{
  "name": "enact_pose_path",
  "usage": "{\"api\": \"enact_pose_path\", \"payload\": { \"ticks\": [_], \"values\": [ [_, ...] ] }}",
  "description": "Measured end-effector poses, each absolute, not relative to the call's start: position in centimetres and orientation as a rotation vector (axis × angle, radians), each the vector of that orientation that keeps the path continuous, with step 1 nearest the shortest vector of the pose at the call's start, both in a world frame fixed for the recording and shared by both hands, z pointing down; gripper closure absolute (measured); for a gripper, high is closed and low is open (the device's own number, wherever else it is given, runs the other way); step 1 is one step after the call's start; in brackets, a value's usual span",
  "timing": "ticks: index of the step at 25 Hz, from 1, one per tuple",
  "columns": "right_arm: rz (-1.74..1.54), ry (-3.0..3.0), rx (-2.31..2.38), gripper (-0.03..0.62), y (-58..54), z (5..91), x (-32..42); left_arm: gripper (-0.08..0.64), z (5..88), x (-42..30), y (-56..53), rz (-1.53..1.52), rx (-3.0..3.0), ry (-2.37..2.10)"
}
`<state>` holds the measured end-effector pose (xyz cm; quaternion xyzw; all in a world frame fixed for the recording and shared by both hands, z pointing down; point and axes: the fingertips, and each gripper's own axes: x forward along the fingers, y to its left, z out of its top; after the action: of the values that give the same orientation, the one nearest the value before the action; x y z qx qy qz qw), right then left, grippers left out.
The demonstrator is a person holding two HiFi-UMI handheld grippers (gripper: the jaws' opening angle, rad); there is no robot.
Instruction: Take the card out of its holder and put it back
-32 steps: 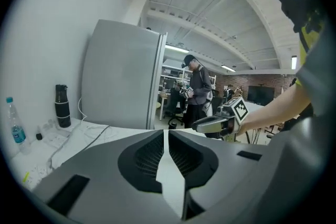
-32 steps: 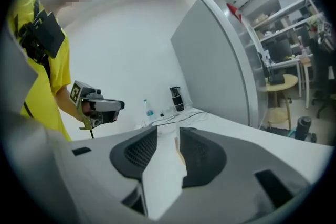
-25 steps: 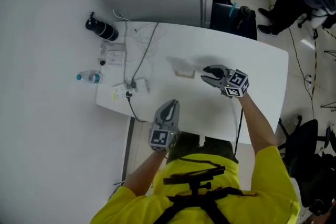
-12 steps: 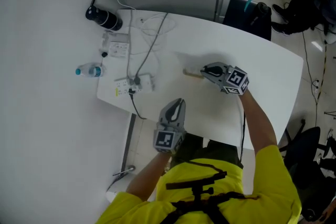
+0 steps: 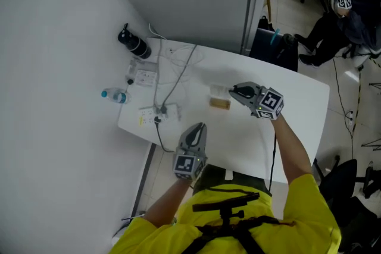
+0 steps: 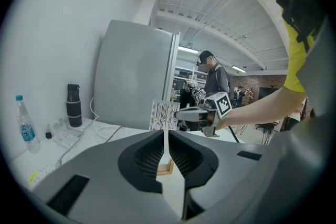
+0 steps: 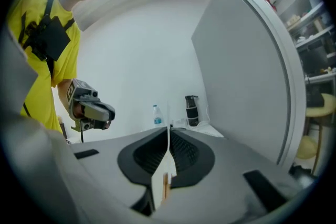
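Card (image 6: 164, 115), pale with thin dark stripes, stands upright over the middle of the table (image 5: 297, 104), pinched at one edge by my right gripper (image 5: 233, 91); those jaws are pressed together on it, and in the right gripper view it shows as a thin white line rising between them; the wooden holder (image 5: 219, 103) sits on the table right under the card; whether the card's lower edge is in the slot I cannot tell, since my own left jaws hide it; my left gripper (image 5: 198, 127) hangs over the near edge of the table, apart from the card and pointing toward it, jaws closed together on nothing; through the slit between them I see the holder beyond; at the far left end of the table are a black flask (image 5: 134, 44), a water bottle (image 5: 116, 95) and loose cables (image 5: 172, 77).
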<state>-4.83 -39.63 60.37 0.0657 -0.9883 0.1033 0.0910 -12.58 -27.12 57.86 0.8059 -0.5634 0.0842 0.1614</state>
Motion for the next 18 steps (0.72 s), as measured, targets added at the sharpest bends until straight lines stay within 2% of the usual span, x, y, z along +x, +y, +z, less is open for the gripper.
{"api": "enact_pose_path", "payload": {
  "ticks": [6,10,13,18],
  "values": [
    [0.106,-3.057,0.119,0.578,-39.1,44.1,-4.0,0.540,55.0,-11.5,-26.0,0.181,2.373,-1.617],
    [-0.008,-3.047,0.150,0.578,-38.8,36.8,-3.2,0.540,54.1,-10.1,-25.4,0.188,2.431,-1.585],
    [-0.038,-3.038,0.155,0.578,-38.1,34.5,-2.7,0.540,53.7,-9.7,-24.7,0.165,2.449,-1.585],
    [-0.014,-3.044,0.157,0.578,-36.8,35.5,-2.5,0.546,53.5,-10.0,-24.3,0.154,2.475,-1.595]
  ]
}}
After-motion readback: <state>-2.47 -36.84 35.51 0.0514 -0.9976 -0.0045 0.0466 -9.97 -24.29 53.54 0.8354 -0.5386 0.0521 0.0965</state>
